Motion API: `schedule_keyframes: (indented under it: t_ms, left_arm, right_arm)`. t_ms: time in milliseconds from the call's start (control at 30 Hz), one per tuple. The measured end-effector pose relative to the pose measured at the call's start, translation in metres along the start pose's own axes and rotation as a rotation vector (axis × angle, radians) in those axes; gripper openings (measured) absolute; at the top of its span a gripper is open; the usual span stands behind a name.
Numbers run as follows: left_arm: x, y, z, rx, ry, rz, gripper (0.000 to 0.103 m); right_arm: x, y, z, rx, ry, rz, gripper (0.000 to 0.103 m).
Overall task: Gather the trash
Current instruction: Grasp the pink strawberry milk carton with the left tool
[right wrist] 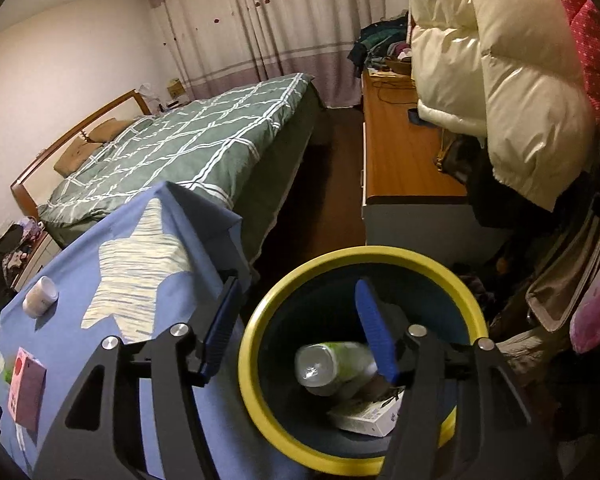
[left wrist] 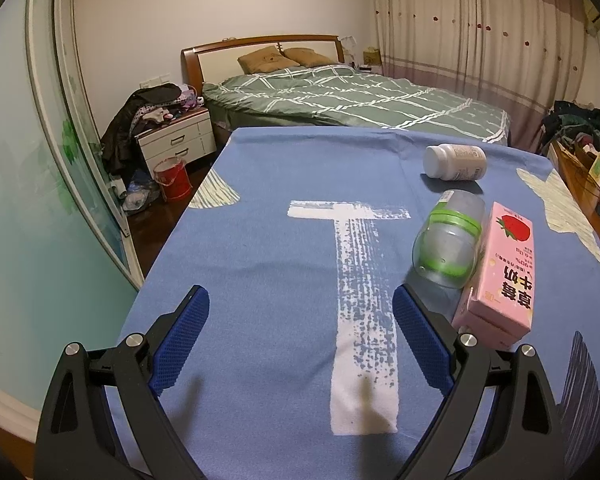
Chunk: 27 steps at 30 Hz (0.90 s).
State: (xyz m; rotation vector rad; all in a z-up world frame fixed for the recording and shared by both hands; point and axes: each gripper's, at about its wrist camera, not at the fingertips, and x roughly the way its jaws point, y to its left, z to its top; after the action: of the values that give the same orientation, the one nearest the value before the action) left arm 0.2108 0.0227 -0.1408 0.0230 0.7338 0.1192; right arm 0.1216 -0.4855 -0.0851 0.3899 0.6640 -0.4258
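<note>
L gripper (left wrist: 300, 312) hangs low over the surface (left wrist: 260, 264), which is covered w/ a blue cloth printed w/ a white T and pale stars. Jaws spread wide, nothing between them. Just beside its right finger lie three bits of trash: a clear plastic bottle (left wrist: 448, 240) w/ a green label on its side, a pink strawberry milk carton (left wrist: 504, 276) touching the bottle's right flank, and further back, apart from both, a white pill bottle (left wrist: 454, 162), also on its side. The bottle's base sits right at the tip of the right finger; can't tell if they touch.

R gripper (right wrist: 298, 316) is off the surface edge, above a dark bin w/ a yellow rim (right wrist: 260, 320) standing on the floor next to the surface. Jaws released, holding nothing. Inside the bin: a second clear bottle (right wrist: 332, 364) w/ green label, slightly blurred, and a white box (right wrist: 364, 416) below it. From this view the pill bottle (right wrist: 40, 296) and pink carton (right wrist: 26, 392) show at left on the blue cloth.

Behind: a bed (left wrist: 340, 96) w/ green checked cover, a nightstand (left wrist: 176, 136) piled w/ clothes, a red bucket (left wrist: 172, 178) on the floor, curtains (left wrist: 480, 40), and a cream puffy jacket (right wrist: 500, 80) hanging over a wooden desk (right wrist: 400, 152).
</note>
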Motion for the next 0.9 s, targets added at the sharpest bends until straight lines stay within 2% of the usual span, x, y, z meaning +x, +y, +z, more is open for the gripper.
schedule_keyframes:
  t_ms: [100, 267, 433, 600, 733, 900]
  left_arm:
    - [0.0, -0.001, 0.0, 0.003, 0.004, -0.018, 0.092]
    - [-0.001, -0.017, 0.0, 0.037, 0.008, -0.079, 0.092]
    - [0.003, -0.052, 0.0, 0.098, 0.05, -0.215, 0.092]
    - [0.009, -0.082, 0.0, 0.156, 0.098, -0.299, 0.092]
    - [0.002, -0.092, -0.002, 0.17, 0.116, -0.355, 0.092]
    - [-0.007, -0.105, -0.006, 0.218, 0.111, -0.362, 0.092]
  right_arm:
    - [0.002, 0.016, -0.012, -0.037, -0.011, 0.038, 0.057]
    - [0.012, 0.042, -0.03, -0.11, 0.021, 0.081, 0.057]
    - [0.015, 0.06, -0.035, -0.175, 0.049, 0.098, 0.059]
    - [0.017, 0.064, -0.037, -0.154, 0.066, 0.111, 0.059]
    - [0.019, 0.064, -0.036, -0.15, 0.075, 0.115, 0.059]
    - [0.022, 0.064, -0.036, -0.147, 0.087, 0.131, 0.059]
